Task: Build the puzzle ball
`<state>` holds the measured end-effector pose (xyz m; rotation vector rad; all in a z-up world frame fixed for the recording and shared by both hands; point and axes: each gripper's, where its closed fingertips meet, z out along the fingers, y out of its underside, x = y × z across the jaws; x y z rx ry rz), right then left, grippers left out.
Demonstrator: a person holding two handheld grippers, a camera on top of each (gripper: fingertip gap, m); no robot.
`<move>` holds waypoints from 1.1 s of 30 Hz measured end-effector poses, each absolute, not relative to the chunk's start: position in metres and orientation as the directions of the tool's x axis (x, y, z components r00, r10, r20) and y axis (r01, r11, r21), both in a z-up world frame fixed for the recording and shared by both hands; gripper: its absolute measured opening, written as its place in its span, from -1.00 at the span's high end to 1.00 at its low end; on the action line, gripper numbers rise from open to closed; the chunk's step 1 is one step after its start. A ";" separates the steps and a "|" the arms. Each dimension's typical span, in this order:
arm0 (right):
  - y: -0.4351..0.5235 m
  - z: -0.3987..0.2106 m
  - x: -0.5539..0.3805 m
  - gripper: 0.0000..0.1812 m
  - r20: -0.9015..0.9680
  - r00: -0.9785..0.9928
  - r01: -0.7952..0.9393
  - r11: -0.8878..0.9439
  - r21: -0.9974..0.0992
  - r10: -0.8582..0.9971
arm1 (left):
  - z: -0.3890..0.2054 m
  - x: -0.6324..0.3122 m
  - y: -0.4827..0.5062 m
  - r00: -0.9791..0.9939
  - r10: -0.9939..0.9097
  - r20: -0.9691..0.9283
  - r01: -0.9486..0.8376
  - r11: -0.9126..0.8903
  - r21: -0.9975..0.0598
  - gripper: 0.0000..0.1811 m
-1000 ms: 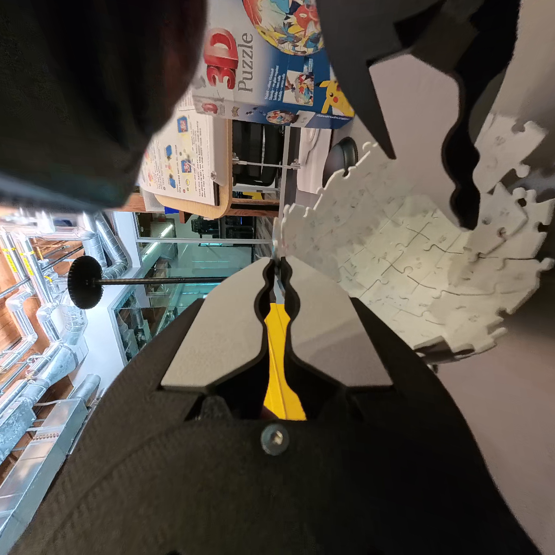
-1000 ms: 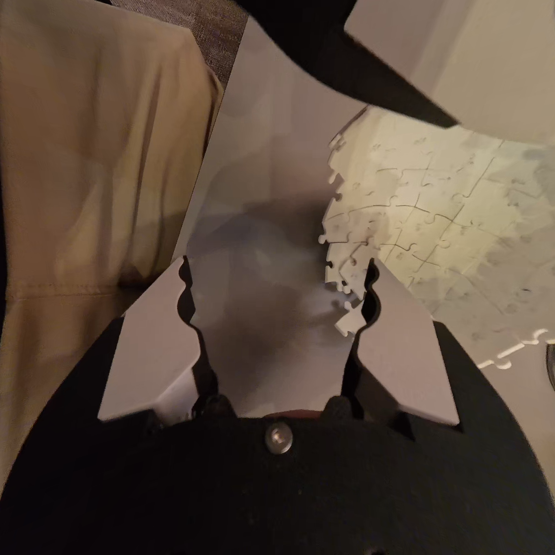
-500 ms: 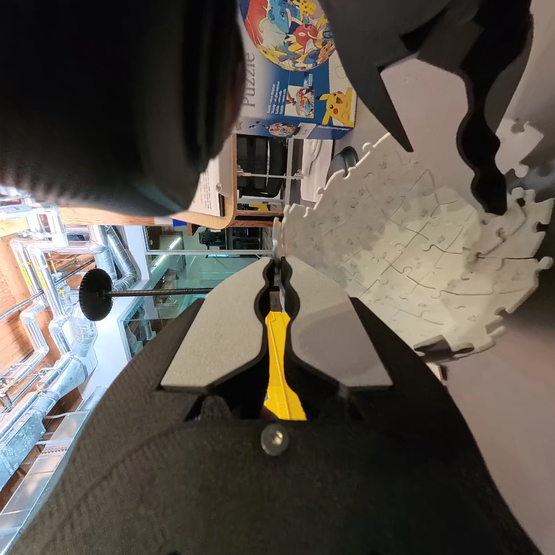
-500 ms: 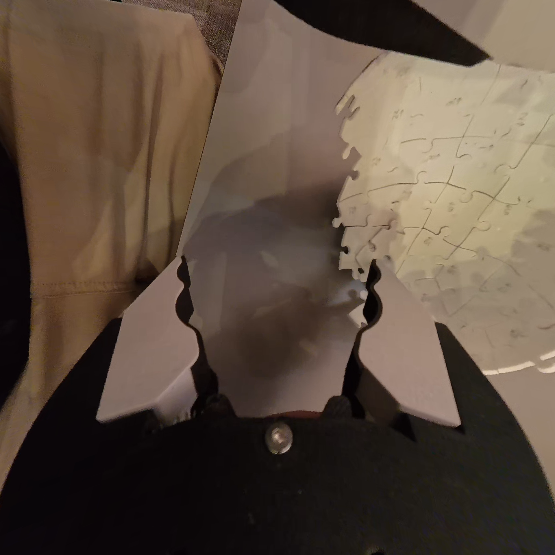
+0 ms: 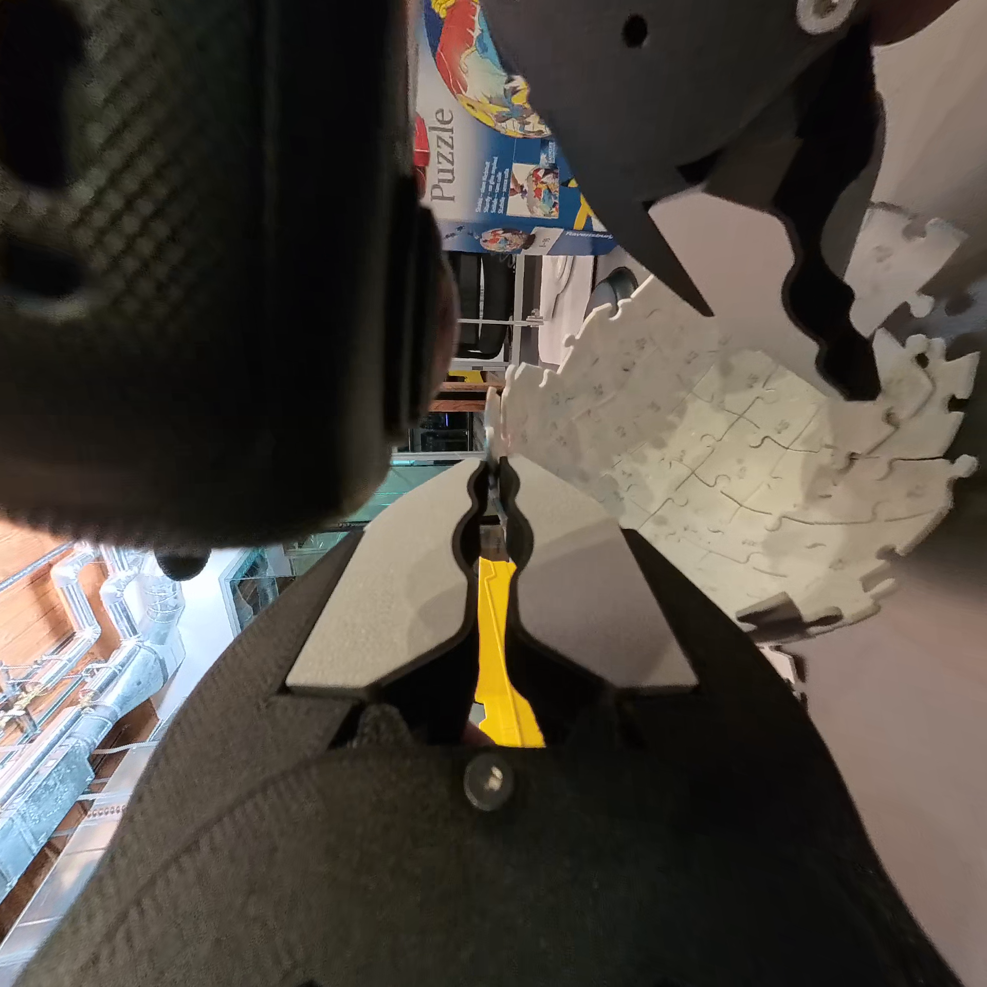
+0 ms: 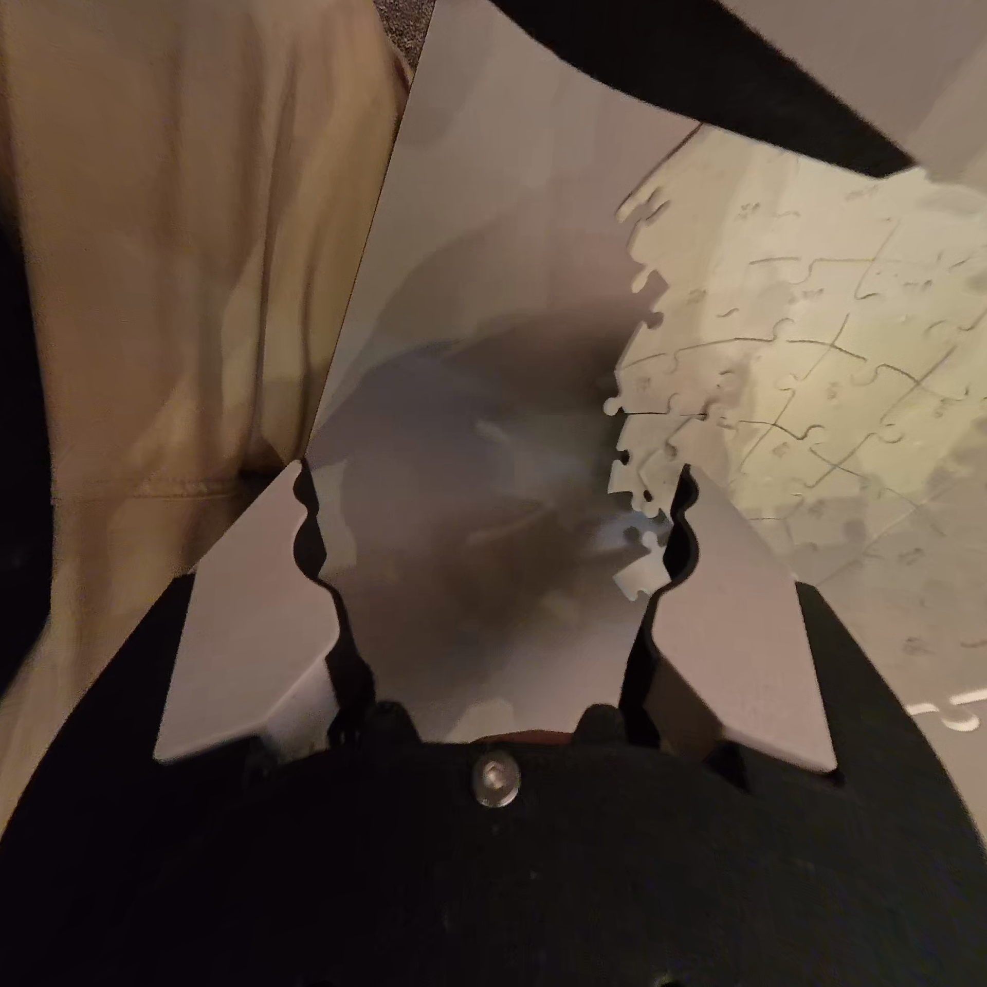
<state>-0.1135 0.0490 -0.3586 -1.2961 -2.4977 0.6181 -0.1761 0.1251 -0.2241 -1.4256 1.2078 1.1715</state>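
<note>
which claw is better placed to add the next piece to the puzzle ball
Right. The right claw is open and empty beside the puzzle shell's jagged edge, while the left claw is shut on its rim, steadying it.

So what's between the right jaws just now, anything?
Nothing is held: in the right wrist view the right gripper stands open with only bare grey table between its jaws. The puzzle shell's jagged edge sits by one jaw.
</note>
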 end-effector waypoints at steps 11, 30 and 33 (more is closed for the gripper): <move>0.050 -0.355 -0.100 -0.43 0.009 -0.555 0.767 0.515 -0.382 0.832 | -0.225 -0.178 0.126 0.066 -0.139 -0.988 -0.992 -0.115 -0.050 0.96; 0.040 -0.352 -0.101 -0.56 0.080 -0.518 0.762 0.502 -0.409 0.852 | -0.226 -0.168 0.126 0.047 -0.139 -0.989 -0.996 -0.078 -0.036 0.96; 0.042 -0.358 -0.107 -0.61 0.091 -0.505 0.756 0.491 -0.433 0.858 | -0.225 -0.167 0.125 0.045 -0.136 -0.990 -0.997 -0.074 -0.036 0.97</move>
